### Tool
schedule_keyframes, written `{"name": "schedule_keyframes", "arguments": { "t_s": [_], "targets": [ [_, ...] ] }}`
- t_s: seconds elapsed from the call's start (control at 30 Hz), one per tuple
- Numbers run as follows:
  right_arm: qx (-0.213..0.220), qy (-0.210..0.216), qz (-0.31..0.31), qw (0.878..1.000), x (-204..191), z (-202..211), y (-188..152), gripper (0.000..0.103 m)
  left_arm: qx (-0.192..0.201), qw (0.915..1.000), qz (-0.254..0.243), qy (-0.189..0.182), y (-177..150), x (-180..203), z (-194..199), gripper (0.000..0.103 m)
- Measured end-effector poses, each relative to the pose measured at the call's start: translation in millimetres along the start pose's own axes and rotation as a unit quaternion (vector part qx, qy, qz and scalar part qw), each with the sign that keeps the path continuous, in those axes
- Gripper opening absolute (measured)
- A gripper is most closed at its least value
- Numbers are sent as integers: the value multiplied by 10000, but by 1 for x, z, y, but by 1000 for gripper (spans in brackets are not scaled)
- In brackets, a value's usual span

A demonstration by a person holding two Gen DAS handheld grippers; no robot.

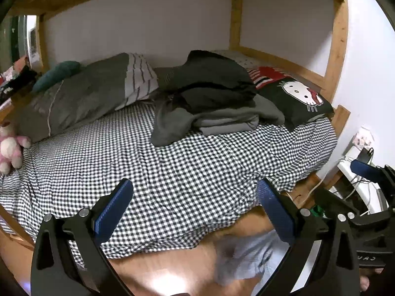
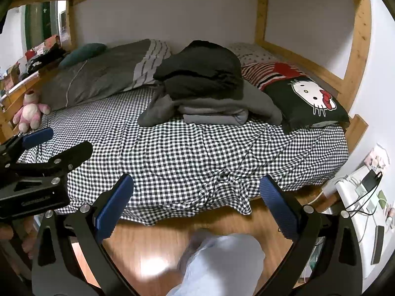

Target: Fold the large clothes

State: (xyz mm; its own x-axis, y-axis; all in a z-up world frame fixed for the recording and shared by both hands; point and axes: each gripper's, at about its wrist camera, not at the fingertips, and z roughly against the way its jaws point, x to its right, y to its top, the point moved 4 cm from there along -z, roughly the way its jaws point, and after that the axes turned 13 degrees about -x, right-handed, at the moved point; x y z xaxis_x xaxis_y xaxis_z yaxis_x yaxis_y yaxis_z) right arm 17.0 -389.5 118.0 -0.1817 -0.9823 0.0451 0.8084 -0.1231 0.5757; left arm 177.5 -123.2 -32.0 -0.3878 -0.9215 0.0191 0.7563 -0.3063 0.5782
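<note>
both grippers (fingers spread) face stacked clothes (image 2: 209, 91) on bed (image 2: 197, 157).

We are counting one pile of dark clothes (image 2: 205, 83) at the centre of the frame, with about four folded layers showing in it. We are seeing two hand-held grippers: the left hand-held gripper (image 1: 195, 207) and the right hand-held gripper (image 2: 197, 204), each showing two blue pads. We are counting one pink plush toy (image 2: 30, 112) at middle left, one cat-print pillow (image 2: 306, 101) at right, and one grey striped pillow (image 2: 106, 74) at upper left.
</note>
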Motion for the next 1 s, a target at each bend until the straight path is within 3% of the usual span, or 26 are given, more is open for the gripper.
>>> {"name": "schedule_keyframes", "arguments": {
  "t_s": [0.17,0.47,0.63,1.0],
  "targets": [
    [-2,-16,11,10000,0,0,-1,100,-13,9998,80,-170,-1,-2,0,99],
    [24,-37,41,10000,-2,0,0,100,15,10000,-56,64,-1,0,1,99],
    [44,-45,13,10000,0,2,-1,100,49,9992,-92,381,-1,-1,2,99],
    [15,-211,-18,9998,7,1,-2,100,129,9982,-229,535,-1,4,4,99]
  ]
}}
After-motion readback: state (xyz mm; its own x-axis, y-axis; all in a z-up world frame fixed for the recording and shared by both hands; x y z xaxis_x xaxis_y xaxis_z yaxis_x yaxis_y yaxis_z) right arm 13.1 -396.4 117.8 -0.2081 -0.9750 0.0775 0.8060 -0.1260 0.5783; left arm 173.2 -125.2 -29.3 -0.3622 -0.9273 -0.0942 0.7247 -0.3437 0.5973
